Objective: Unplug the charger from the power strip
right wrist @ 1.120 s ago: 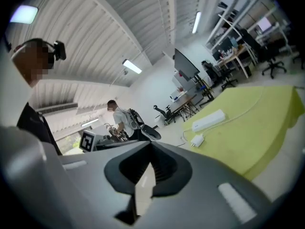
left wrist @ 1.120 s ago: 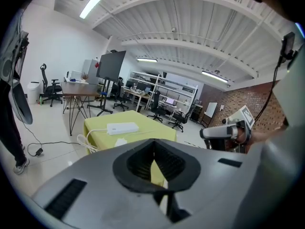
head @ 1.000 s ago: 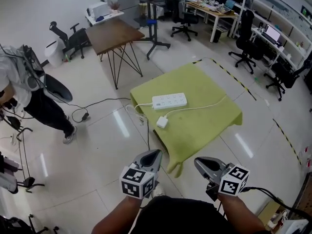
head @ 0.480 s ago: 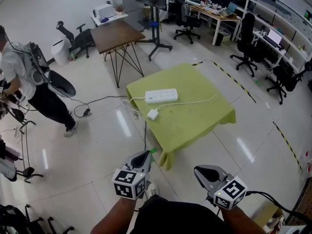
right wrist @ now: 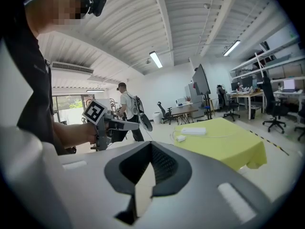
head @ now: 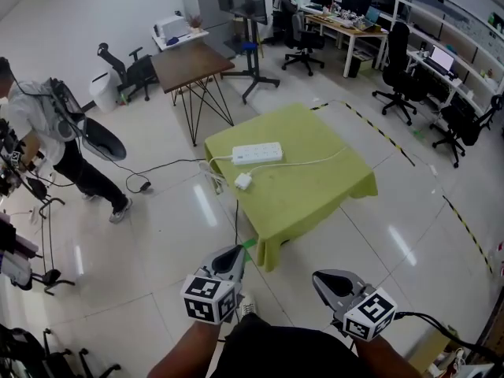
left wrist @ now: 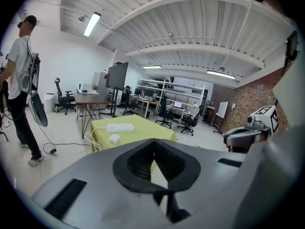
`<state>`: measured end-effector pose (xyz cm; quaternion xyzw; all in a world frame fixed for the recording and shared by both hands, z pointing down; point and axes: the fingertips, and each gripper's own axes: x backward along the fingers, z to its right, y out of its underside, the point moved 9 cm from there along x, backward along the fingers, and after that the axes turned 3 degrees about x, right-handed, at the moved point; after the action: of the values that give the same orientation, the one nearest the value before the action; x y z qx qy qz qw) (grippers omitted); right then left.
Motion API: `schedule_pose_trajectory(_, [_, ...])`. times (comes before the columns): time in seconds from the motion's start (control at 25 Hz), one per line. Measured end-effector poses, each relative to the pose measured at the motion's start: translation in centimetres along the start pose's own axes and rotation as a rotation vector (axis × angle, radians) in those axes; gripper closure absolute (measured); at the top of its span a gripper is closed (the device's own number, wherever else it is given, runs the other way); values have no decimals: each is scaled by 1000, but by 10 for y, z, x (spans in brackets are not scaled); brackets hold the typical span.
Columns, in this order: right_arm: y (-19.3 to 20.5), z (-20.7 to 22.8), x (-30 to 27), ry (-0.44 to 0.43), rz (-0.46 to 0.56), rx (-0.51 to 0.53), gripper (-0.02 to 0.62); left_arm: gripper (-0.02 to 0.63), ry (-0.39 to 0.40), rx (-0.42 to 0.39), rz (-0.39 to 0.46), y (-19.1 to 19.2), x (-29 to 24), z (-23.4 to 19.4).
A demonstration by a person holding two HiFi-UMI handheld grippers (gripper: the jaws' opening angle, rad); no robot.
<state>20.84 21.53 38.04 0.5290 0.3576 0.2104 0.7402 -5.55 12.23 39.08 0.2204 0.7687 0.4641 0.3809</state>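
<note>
A white power strip [head: 257, 153] lies on a table with a yellow-green cloth [head: 315, 195]. A small white charger [head: 242, 181] rests on the cloth just in front of it, and a thin white cable runs off to the right. Both grippers are held low near my body, well short of the table. My left gripper [head: 235, 257] and right gripper [head: 321, 280] both have their jaws together with nothing in them. In the left gripper view, the strip [left wrist: 120, 127] and charger [left wrist: 114, 138] lie far beyond the left gripper [left wrist: 153, 143]. In the right gripper view, the strip [right wrist: 194, 131] lies far beyond the right gripper [right wrist: 151, 146].
A person [head: 47, 136] stands at the left near equipment stands. A black cable [head: 142, 181] trails over the glossy floor to the table. A brown table [head: 190, 63], a monitor stand [head: 244, 6] and office chairs [head: 398, 61] stand behind. Striped tape [head: 378, 128] marks the floor.
The head view has shifted, so the table now sits a little higher and smaller. Both grippers have drifted slightly, and the right one has rolled. The person at the left has stepped further into view.
</note>
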Motion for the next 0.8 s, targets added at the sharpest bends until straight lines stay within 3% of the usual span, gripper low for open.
schedule_pose_trajectory(0.8, [1, -1, 0, 3, 10, -7, 595, 600, 7, -22, 1, -4, 10, 4])
